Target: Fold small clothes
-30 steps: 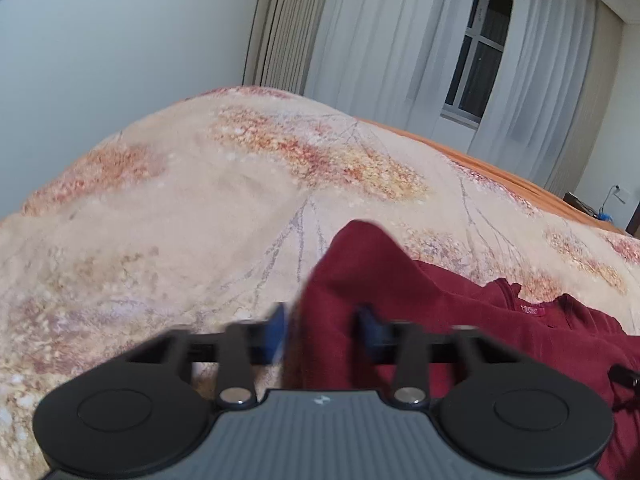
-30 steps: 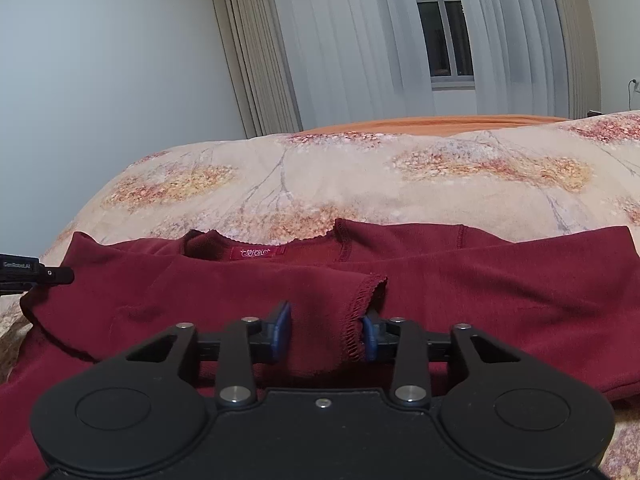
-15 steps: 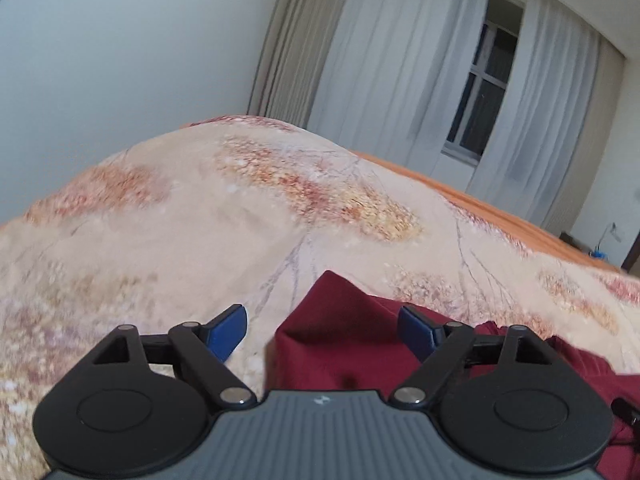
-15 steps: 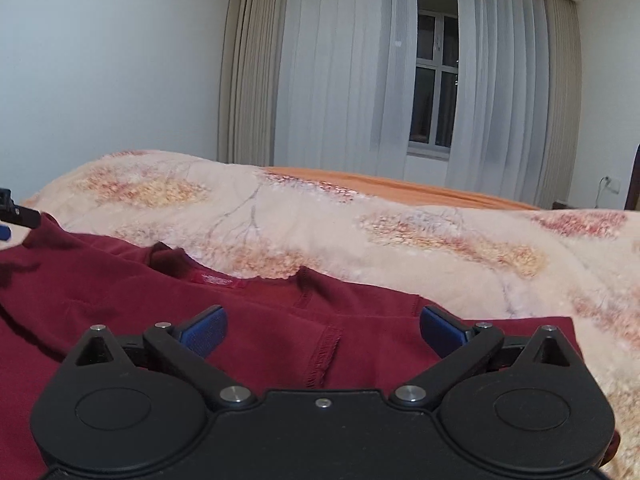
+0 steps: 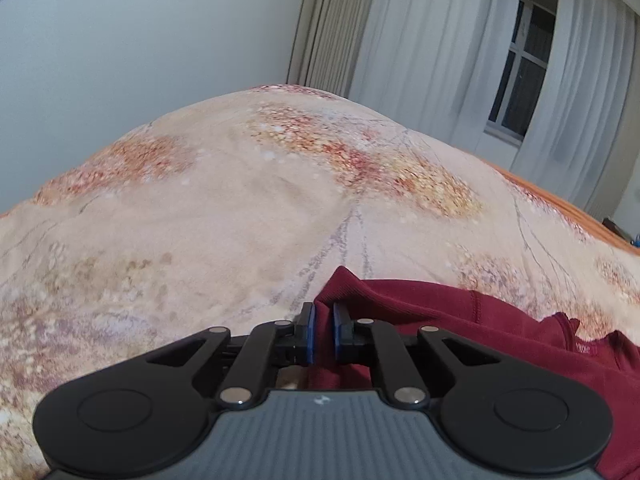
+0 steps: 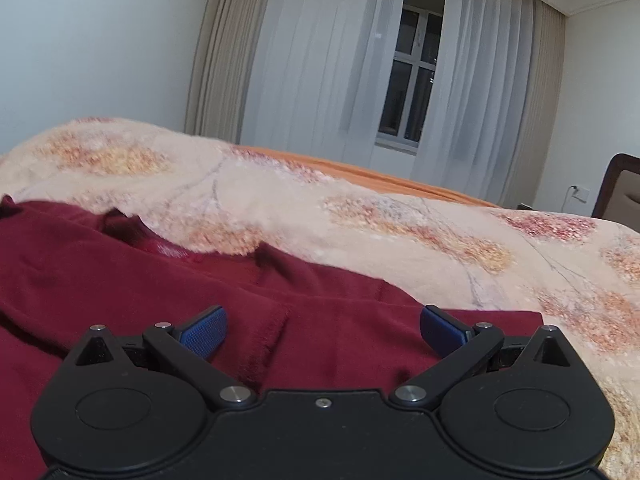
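On floral bedspread [image 5: 248,216]: maroon top [image 6: 120,280] lying spread, sleeve folded across front, body fold not done. Left gripper [image 5: 322,332] just closed, pinching top's left edge fold. Right gripper [image 6: 322,330] just opened wide, hovering over fabric, gripping nothing.

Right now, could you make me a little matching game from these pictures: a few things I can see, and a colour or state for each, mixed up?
Things:
1. left gripper
2. right gripper
3. garment
4. bedcover

States:
A. beige, floral
B. jaws spread wide over cloth
C. dark red
D. jaws pinched on a cloth edge

Pairs: 1-D, 2-B, 3-C, 4-A
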{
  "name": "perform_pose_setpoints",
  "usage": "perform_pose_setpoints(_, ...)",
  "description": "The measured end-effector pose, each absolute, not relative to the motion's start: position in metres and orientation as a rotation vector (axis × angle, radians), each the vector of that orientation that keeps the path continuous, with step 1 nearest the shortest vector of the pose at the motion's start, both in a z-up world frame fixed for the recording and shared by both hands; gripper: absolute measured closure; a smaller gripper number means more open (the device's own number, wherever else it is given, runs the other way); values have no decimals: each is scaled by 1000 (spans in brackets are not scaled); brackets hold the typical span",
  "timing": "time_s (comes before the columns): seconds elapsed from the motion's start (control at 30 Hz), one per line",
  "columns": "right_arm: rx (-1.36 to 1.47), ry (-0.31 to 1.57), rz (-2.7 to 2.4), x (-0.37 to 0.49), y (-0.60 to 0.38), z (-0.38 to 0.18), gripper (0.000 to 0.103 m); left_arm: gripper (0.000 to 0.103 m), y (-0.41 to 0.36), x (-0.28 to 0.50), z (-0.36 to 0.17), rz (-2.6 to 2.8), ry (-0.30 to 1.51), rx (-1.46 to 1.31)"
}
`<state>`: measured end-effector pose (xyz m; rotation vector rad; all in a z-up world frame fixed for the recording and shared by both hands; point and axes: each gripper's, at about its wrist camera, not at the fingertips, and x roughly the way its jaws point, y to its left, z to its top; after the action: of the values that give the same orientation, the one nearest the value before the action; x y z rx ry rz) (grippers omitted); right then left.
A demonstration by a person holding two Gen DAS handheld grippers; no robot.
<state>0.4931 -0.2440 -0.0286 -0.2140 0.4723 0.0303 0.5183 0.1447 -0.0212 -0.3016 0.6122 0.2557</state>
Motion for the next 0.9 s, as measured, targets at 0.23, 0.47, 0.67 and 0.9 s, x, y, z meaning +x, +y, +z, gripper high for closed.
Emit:
perform_pose_setpoints(0.23, -193, 478, 13, 490, -252, -30, 1, 64, 159, 507, -13, 182, 624, -366)
perform_pose_setpoints(0.47, -179, 514, 52, 471, -251, -29, 1, 14, 142, 468, 2, 87, 573, -308)
perform_pose_setpoints(0.67, -195, 503, 96, 448, -248, -24, 1, 30, 118, 469, -4, 104, 615, -142)
perform_pose_setpoints(0.9, -170, 509, 109, 435, -254, -23, 1, 91, 131, 470, -7, 103, 631, -265)
